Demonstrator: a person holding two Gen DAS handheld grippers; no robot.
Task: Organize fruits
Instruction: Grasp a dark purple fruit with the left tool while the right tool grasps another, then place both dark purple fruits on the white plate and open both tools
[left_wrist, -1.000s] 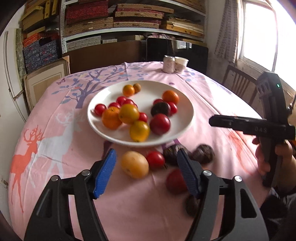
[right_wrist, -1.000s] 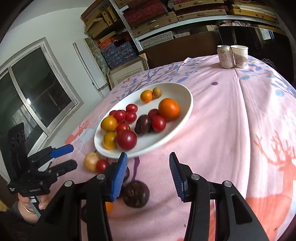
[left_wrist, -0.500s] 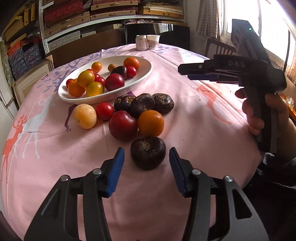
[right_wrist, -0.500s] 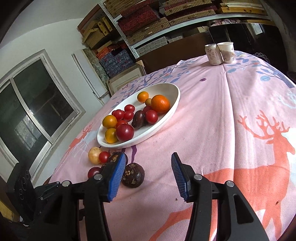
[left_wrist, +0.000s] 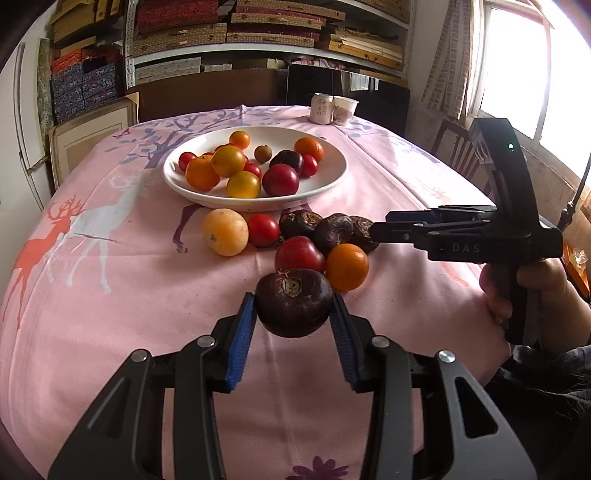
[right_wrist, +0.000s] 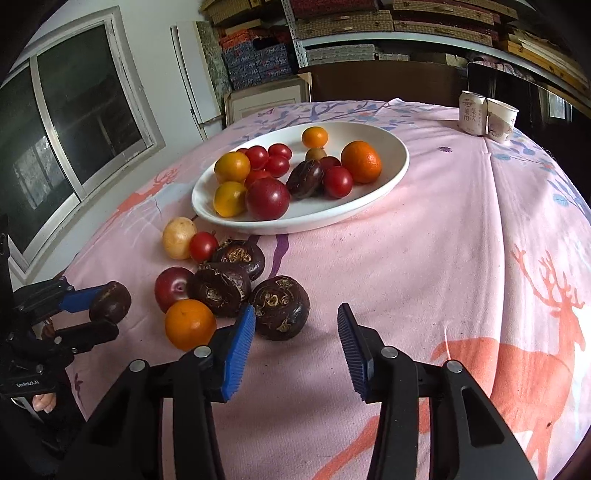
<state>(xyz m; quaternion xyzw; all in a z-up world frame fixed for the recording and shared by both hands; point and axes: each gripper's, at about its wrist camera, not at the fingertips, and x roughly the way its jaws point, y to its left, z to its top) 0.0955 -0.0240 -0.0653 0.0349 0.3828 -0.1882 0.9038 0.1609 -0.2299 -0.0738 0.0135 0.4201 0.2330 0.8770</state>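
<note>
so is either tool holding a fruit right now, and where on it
The left tool is closing on a dark water chestnut, pads on its two opposite sides. The right tool is closing on nothing.

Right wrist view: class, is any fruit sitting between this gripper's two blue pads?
No. The right gripper has only pink tablecloth between its pads; the nearest dark water chestnut lies just beyond the left pad.

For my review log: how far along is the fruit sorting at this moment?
Partly done. The white plate already holds about a dozen fruits. In hand: the left gripper is closing on a dark water chestnut. Left: seven pieces on the pink cloth, including an orange. The right gripper, closing, holds nothing.
</note>
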